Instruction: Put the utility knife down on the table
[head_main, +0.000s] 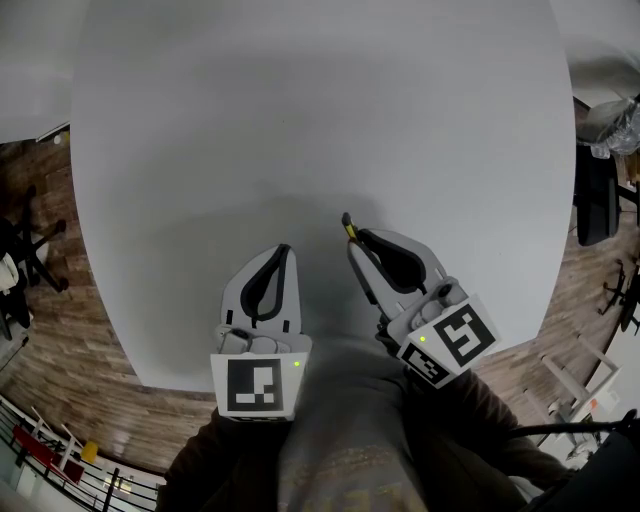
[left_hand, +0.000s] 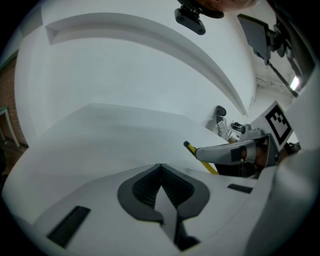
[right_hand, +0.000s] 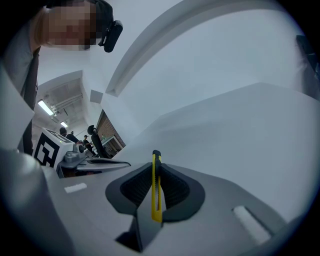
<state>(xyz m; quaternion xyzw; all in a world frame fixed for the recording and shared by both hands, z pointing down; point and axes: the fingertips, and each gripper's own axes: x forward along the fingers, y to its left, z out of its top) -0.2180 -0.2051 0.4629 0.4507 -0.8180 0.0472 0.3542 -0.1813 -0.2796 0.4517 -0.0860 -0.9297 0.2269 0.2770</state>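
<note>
**Knife waiting in the right jaws above a bare table**

The utility knife (right_hand: 156, 190) is sitting clamped between the jaws of the right gripper (head_main: 358, 243). It is a thin yellow strip with a dark tip that is poking out just past the jaw ends. In the right gripper view it is standing on its narrow edge, with the ribbed pads pressing on its flat sides. It is likely light and stiff, with a smooth plastic body that could slide once the pads ease off. The body is the safe place to hold. Whether any blade is out at the tip is too small to tell.

The left gripper (head_main: 284, 250) is hovering just beside the right one. Its jaws are meeting at the tips with nothing between them.

Both grippers are hanging over the near part of the white table (head_main: 300, 120), whose rounded edge is curving close beneath them, with wooden floor (head_main: 70, 330) beyond. Ahead the tabletop is lying open and bare, so setting the knife down further in, away from the edge, is looking safest.
</note>
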